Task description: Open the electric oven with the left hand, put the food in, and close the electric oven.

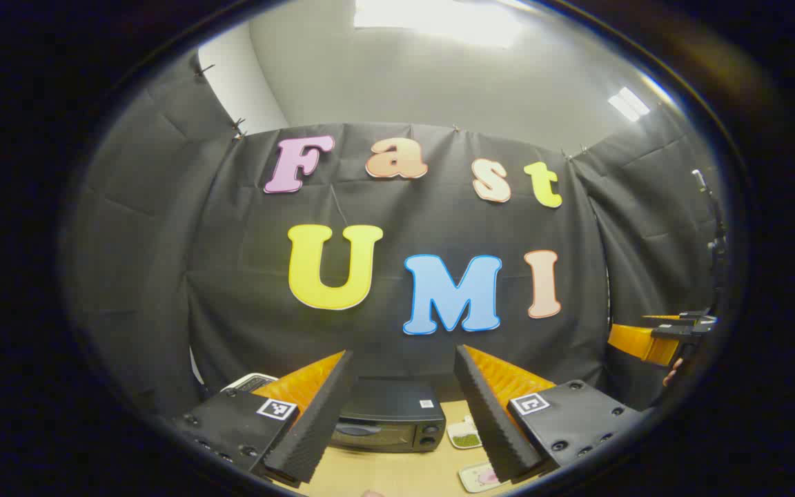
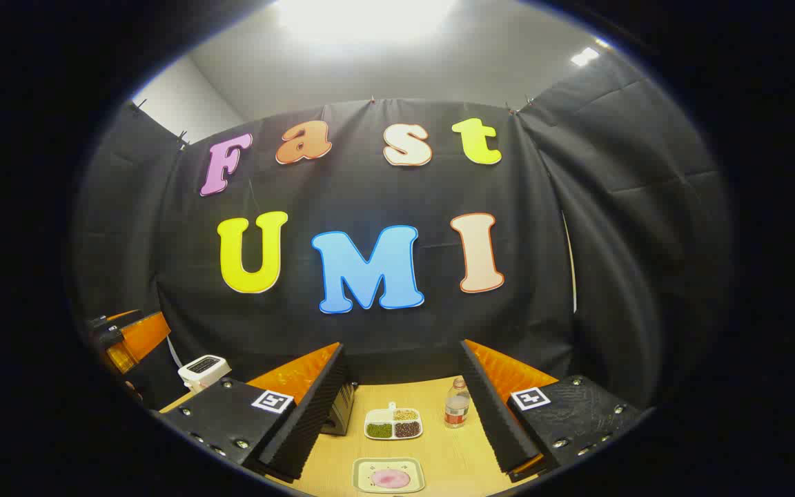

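The oven (image 1: 389,416) is standing on the desk (image 1: 397,473), at its back near the wall, and its door is shut. It is dark, with a window in the door and two knobs at its right side. In the left gripper view it is lying straight ahead between the left tongs (image 1: 403,414), whose fingers are standing wide apart and holding nothing. One finger is covering the oven's left end.

In the right gripper view only a corner of the oven (image 2: 344,408) is showing, behind the left finger of the right tongs (image 2: 397,414). These are also spread apart and are gripping nothing.

The food is sitting on a plate (image 2: 388,475) at the near edge of the desk; it is a pink round thing, and I cannot tell what kind. In the left gripper view the plate (image 1: 478,476) is half hidden by a finger. Behind it a tray (image 2: 393,423) with several compartments is holding green, brown and pale grains. A bottle (image 2: 457,402) is standing upright just right of the tray. A white appliance (image 2: 203,372) is sitting at the left, beside the oven.

The other gripper is appearing at the edge of each view, cut off, so its fingers are hard to make out there.
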A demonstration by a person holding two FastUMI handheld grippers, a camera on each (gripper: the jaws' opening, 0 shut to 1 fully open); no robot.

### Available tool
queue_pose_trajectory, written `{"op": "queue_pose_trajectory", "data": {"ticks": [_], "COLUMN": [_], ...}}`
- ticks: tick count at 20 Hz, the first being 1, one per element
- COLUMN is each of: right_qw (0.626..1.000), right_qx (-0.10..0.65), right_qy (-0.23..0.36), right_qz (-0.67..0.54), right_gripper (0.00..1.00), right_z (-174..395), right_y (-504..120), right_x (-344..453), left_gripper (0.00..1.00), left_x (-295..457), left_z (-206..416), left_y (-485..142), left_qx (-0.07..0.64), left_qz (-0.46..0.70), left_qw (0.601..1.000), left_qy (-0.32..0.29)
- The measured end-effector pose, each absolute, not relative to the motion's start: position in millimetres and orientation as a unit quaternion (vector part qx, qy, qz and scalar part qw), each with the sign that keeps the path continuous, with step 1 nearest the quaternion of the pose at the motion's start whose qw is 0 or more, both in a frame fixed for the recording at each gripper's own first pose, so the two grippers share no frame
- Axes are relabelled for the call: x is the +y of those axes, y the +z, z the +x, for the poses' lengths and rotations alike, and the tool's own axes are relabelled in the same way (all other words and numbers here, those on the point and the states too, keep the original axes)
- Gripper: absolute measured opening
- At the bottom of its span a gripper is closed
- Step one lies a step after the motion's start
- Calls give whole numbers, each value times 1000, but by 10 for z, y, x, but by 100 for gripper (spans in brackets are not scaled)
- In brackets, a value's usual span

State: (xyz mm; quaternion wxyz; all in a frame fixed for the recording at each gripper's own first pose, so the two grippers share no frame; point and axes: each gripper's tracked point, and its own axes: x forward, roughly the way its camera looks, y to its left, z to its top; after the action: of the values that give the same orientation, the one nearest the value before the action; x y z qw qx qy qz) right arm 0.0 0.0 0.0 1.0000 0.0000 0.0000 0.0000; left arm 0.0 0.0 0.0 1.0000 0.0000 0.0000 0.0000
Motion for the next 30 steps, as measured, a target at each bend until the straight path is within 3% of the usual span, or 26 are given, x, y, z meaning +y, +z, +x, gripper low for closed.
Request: {"op": "queue_pose_trajectory", "data": {"ticks": [2,10,11,13,16,19,25,26,30], "right_qw": [1000,1000,1000,1000,1000,1000,1000,1000,999], "right_qx": [4,-11,-15,-21,-29,-24,7,13,34], "right_qy": [13,13,11,1,-8,-9,-12,-14,-29], "right_qz": [3,6,5,-1,-2,-4,-10,-10,-14], "right_gripper": [99,99,99,99,99,99,99,99,99], "right_z": [38,208,226,257,266,295,356,348,342], "right_y": [-31,110,125,140,169,124,-131,-191,-382], "right_x": [-9,31,66,87,125,153,145,136,80], "left_gripper": [97,100,91,100,97,100,100,96,100], "left_x": [-60,74,149,209,250,297,372,389,512], "left_z": [39,231,259,331,400,449,758,837,1134], "left_y": [-46,-71,-12,47,49,-68,-790,-927,-1531], "left_qx": [4,14,5,0,-5,7,101,118,178], "left_qz": [3,1,1,-2,2,4,1,4,7], "left_qw": [1000,1000,1000,1000,1000,1000,995,993,984], "left_qy": [4,7,8,1,-7,-7,-19,-23,-25]}}
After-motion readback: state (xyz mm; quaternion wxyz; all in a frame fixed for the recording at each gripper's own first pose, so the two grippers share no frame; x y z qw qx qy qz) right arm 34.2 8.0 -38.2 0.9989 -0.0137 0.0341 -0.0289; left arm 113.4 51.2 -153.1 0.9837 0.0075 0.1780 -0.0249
